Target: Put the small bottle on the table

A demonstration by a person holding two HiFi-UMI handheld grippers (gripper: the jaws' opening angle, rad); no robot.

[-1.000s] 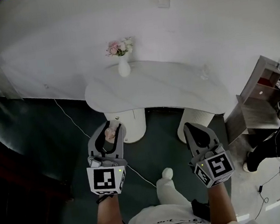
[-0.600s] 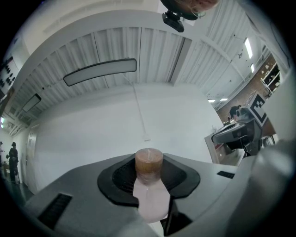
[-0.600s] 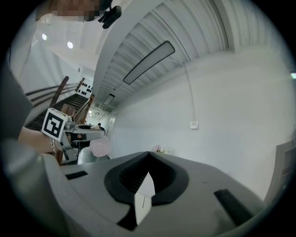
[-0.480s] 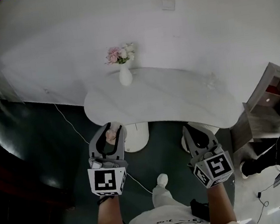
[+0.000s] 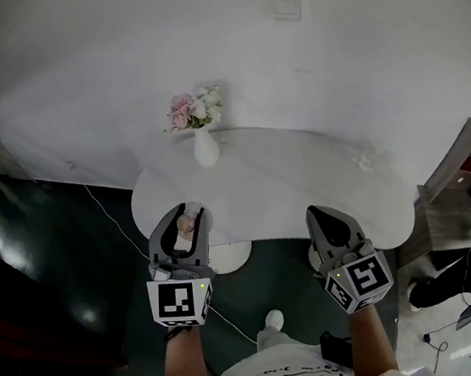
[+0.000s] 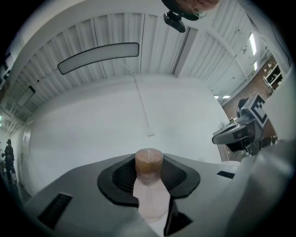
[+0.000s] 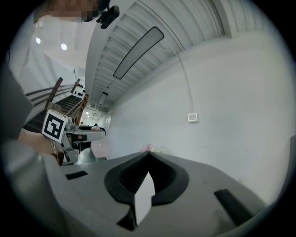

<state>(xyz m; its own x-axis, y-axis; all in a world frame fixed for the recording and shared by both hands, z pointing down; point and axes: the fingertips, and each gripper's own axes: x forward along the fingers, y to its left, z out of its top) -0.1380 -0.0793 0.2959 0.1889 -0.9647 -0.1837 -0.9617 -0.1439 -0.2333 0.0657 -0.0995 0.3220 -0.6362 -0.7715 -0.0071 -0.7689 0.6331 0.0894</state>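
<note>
Left claw [image 5: 185, 210] grasps small pale brown-capped bottle [image 5: 186, 225], cap forward, for carrying to far white oval surface [image 5: 303, 183]; right claw [image 5: 322, 215], apparently clenched, empty.

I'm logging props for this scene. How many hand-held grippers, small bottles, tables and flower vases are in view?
Hand-held grippers: 2 (left hand-held gripper, right hand-held gripper)
Small bottle: 1
Table: 1
Vase of flowers: 1
Total: 5
</note>
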